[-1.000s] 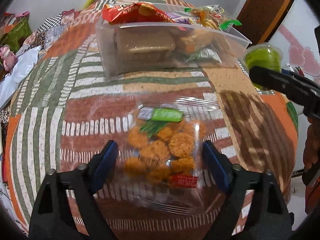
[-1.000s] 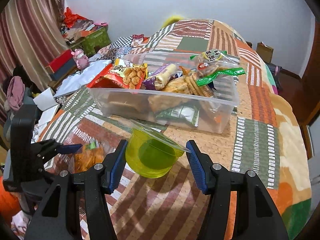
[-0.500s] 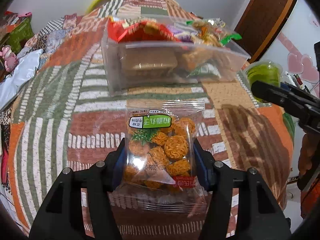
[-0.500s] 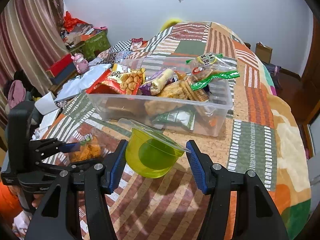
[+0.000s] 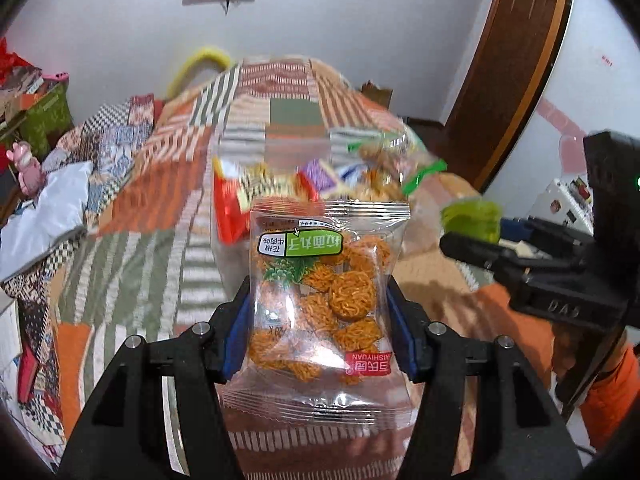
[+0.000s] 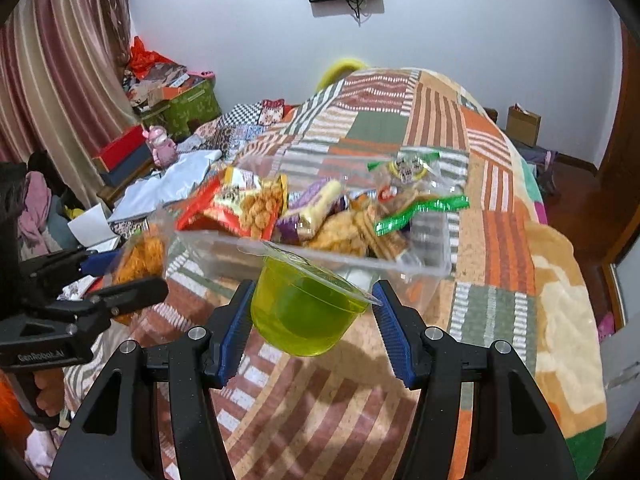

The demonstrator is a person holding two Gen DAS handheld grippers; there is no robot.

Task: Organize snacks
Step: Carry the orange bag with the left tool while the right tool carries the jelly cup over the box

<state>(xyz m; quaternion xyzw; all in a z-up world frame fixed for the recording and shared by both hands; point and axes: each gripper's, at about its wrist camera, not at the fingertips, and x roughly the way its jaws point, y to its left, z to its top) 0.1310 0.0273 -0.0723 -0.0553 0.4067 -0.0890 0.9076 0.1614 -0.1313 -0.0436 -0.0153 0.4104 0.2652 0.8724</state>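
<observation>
- My left gripper [image 5: 320,332] is clamped on a clear noodle-snack packet [image 5: 326,296], blue pads pressing both side edges, lifted off the bed.
- The packet hangs upside down to my view: a green label in Chinese characters, a red strip reading "AISHIYUAN".
- My right gripper [image 6: 314,320] cradles a green jelly cup [image 6: 304,312]; the left pad touches its wall, the right sits at the lid's rim.
- The clear snack bin [image 6: 320,252], filled with packets, sits mid-bed on the patchwork blanket [image 6: 500,280], just beyond both loads.
</observation>
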